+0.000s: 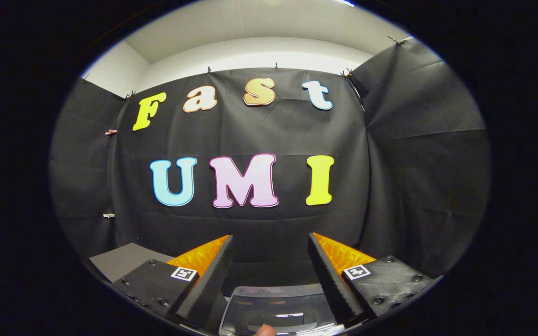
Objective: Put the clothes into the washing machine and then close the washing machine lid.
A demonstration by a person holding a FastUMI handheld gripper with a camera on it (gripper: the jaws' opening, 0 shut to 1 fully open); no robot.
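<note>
My gripper (270, 242) is open, its two black fingers with orange sides spread wide and nothing held between them. It is raised and faces the black cloth wall of the booth. Low between the finger bases I see a clear, glossy lid panel (278, 308), which looks like the washing machine lid seen from above. A fingertip (264, 330) of a person shows just below that panel. No clothes show up.
A grey flat surface (124, 261) lies beyond the left finger, against the cloth wall. The black cloth wall (259, 130) closes the space ahead and on both sides, with a white wall above it.
</note>
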